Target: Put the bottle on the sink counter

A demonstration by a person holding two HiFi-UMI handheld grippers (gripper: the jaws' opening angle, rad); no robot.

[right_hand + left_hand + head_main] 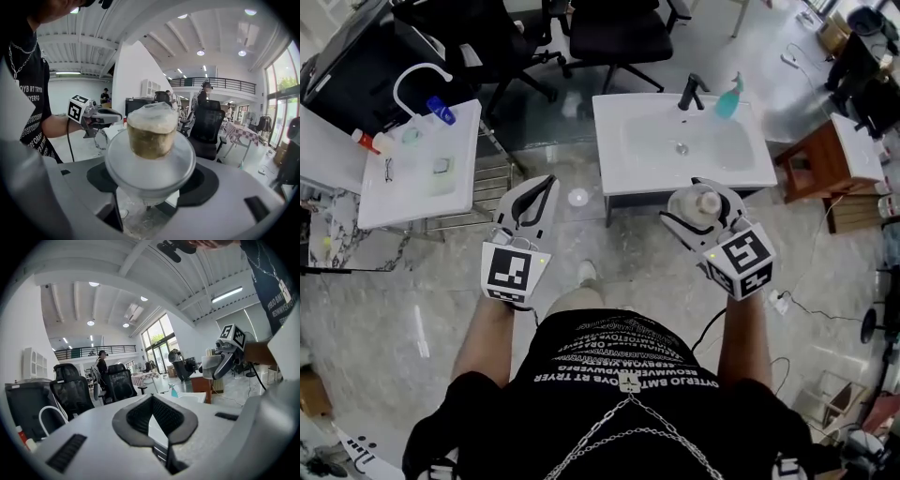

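Right now the right tool [712, 192] is grasping the bottle [705, 204]. Its jaws are clamped on the body below the shoulder & the neck points away from the person. In the right gripper view the bottle [152, 140] fills the middle: clear frosted body, wide round shoulder, tan neck w/ a pale cap. It's held up in the air over the floor [412, 309], just short of the front edge of the sink counter [619, 178], not touching it.

The left tool [542, 187] is clenched, pads meeting at the tips, w/ nothing btwn them. The left gripper view shows the same: black pads [140, 416] closing to a point. It's level w/ the right tool, well apart from it, over the floor btwn the two counters.

On the sink counter: a black tap [692, 91] at the back & a teal spray bottle [728, 97] just beside it at the back right corner. The basin [680, 145] is in the middle.

A 2nd counter [394, 202] is off to the left w/ a white tap [417, 80]. Black chairs [619, 33] are behind, a wooden stool [811, 159] to the right of the sink counter.
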